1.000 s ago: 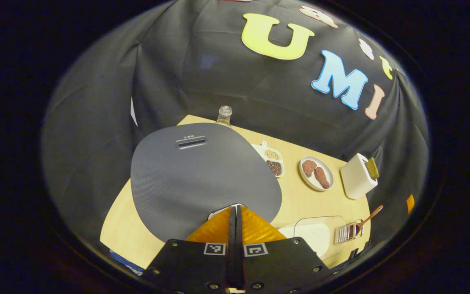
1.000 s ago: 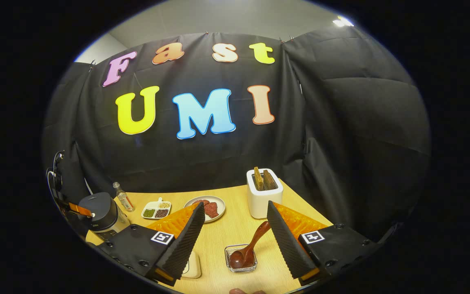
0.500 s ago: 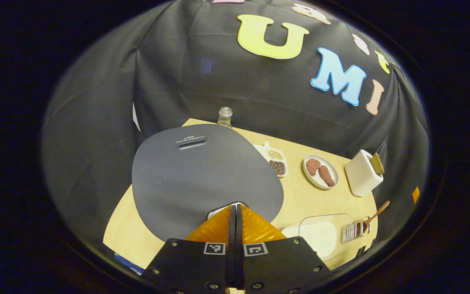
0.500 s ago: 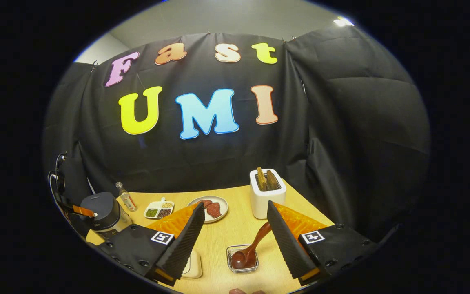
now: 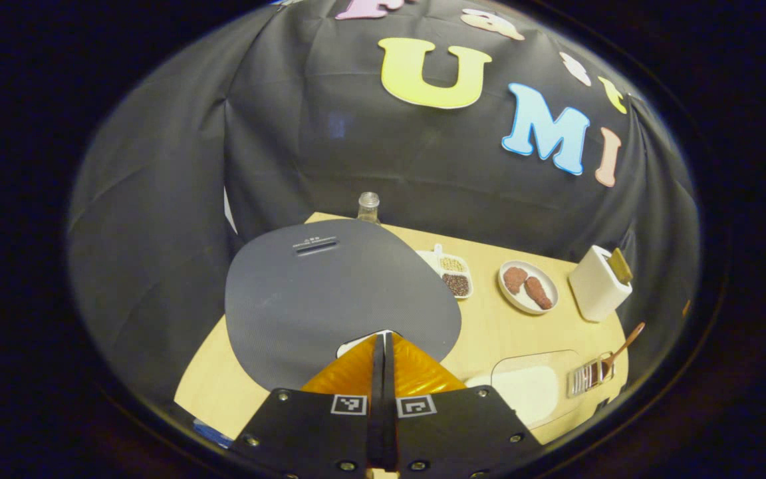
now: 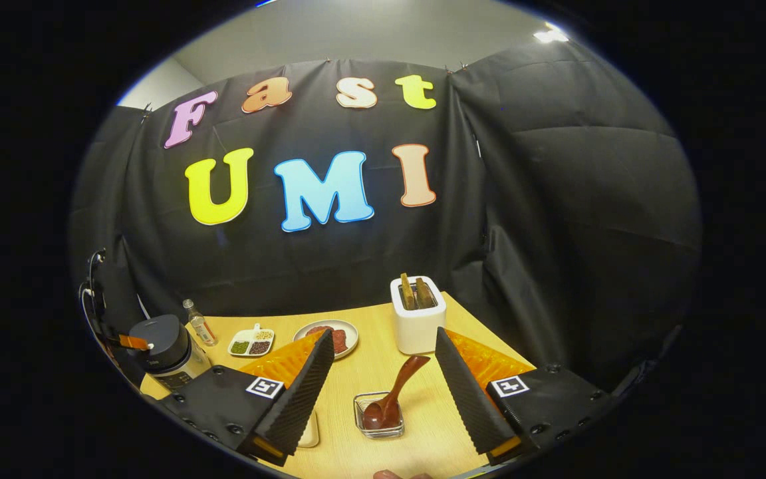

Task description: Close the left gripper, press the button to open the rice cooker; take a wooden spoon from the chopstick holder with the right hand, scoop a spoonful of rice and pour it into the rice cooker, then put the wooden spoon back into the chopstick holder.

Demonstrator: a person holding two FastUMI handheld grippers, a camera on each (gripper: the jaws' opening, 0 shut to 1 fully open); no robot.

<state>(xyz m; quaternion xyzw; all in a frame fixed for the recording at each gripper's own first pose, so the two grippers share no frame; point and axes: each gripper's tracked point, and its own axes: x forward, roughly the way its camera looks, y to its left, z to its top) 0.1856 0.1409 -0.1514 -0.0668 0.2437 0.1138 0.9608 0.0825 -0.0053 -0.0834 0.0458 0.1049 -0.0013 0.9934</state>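
bg: black cloth wall (image 6: 556,199) | wood table (image 6: 383,372) | ceiling light (image 6: 551,34)

On the desk (image 6: 383,372): a bottle (image 6: 199,329) at the back; a divided tray (image 6: 251,342) of beans; a plate (image 6: 350,330) of meat; a toaster (image 6: 416,319) holding two slices.

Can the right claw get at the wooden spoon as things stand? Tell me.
Probably yes. The right claw is open, and the wooden spoon leans in its clear holder right ahead between the fingers, handle tilted up, with nothing in front of it.
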